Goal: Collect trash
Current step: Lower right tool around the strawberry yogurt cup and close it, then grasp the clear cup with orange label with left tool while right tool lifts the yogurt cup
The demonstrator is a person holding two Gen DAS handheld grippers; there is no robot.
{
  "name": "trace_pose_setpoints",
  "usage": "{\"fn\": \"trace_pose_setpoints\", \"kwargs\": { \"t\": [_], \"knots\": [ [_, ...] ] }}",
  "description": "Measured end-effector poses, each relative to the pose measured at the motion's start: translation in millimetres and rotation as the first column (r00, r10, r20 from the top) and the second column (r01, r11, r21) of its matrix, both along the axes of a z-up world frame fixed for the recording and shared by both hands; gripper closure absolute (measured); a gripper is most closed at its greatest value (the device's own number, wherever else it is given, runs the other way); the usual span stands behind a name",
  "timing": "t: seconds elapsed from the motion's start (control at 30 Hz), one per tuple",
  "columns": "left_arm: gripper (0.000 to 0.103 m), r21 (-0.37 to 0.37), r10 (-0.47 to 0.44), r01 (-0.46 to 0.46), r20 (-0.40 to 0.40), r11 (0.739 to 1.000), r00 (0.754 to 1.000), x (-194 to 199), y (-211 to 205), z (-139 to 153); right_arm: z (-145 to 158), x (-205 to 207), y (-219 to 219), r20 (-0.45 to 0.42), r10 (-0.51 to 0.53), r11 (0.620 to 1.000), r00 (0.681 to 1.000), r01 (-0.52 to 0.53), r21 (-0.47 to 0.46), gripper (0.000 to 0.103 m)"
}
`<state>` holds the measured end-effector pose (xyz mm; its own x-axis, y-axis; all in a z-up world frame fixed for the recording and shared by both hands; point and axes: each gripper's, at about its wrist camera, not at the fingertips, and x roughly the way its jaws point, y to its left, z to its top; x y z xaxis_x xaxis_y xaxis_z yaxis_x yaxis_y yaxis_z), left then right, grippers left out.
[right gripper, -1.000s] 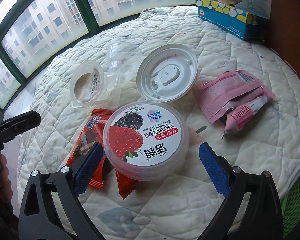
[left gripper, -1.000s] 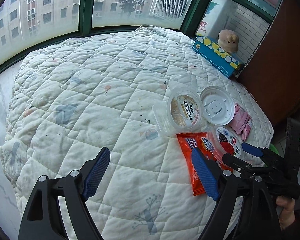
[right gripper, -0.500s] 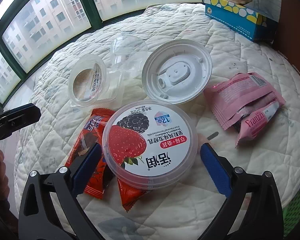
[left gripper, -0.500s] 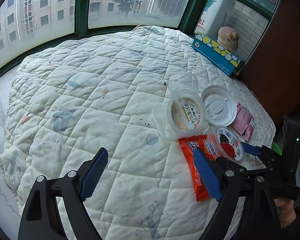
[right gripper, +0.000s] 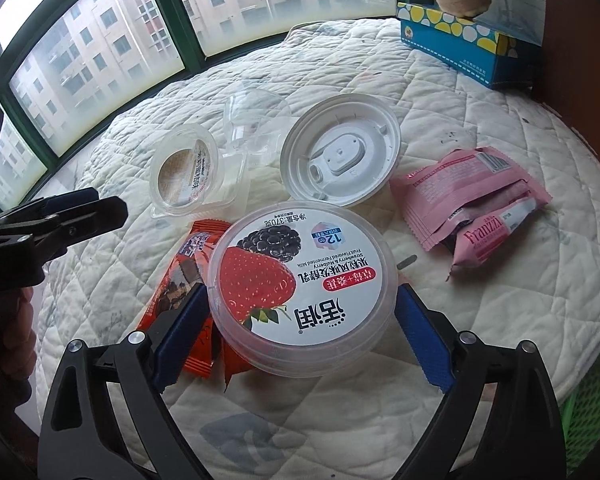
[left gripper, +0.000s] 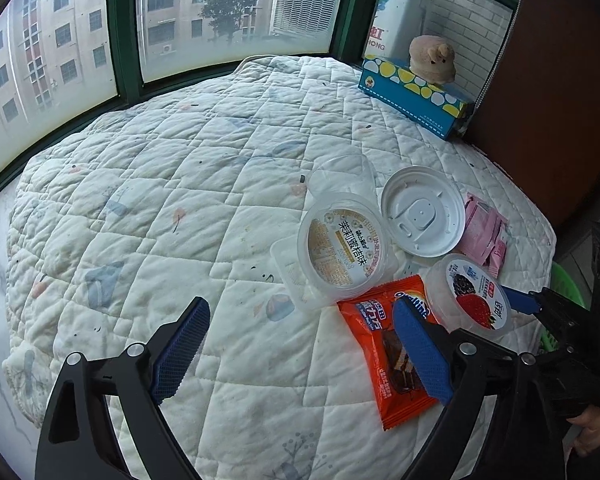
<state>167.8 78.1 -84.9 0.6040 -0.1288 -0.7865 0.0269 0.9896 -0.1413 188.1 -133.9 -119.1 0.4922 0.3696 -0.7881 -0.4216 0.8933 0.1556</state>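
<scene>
The trash lies bunched toward one edge of the quilted pad (left gripper: 148, 216), the side away from the windows. Three clear plastic pieces sit there. A round yogurt tub (right gripper: 300, 296) with a strawberry-and-mulberry label lies across the red snack wrapper (left gripper: 384, 360). A second, shallower tub (left gripper: 346, 248) with a beige printed label faces up — whether either holds anything I cannot tell. A clear, unlabelled cup (right gripper: 258, 120) looks empty. Beside them lies one white round lid (right gripper: 340, 156), underside up, and just past it a stack of pink wafer packets (right gripper: 472, 204), their number unclear.

The right gripper (right gripper: 300, 320) straddles the yogurt tub, jaws closing, with the blue pads at its sides; they look to be just touching or a hair off, and I cannot tell which. The left gripper (left gripper: 300, 352) hangs over bare quilt, jaws opening with nothing between them, its one pad above the red wrapper.

In the far corner stands one blue tissue box (left gripper: 412, 100) with a plush toy (left gripper: 432, 60) on top.
</scene>
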Motion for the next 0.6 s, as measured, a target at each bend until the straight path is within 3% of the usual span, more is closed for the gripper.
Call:
{"fn": "trace_pose_setpoints", "kwargs": {
  "t": [0.2, 0.53, 0.6],
  "knots": [
    [0.011, 0.062, -0.039, 0.038, 0.012, 0.997, 0.999, 23.5, -20.7, -1.4, 11.4, -9.1, -16.8, 0.012, -0.035, 0.999, 0.999, 0.035, 0.023, 0.012],
    [0.011, 0.085, 0.005, -0.003, -0.019, 0.996, 1.000, 53.0, -35.1, -18.8, 19.1, -21.1, -38.8, 0.022, -0.086, 0.996, 0.996, 0.085, 0.036, 0.012],
    [0.016, 0.090, 0.007, -0.004, -0.026, 0.996, 1.000, 55.9, -37.2, -22.2, 19.6, -23.2, -43.5, 0.023, -0.097, 0.995, 0.995, 0.096, 0.040, 0.012]
  ]
}}
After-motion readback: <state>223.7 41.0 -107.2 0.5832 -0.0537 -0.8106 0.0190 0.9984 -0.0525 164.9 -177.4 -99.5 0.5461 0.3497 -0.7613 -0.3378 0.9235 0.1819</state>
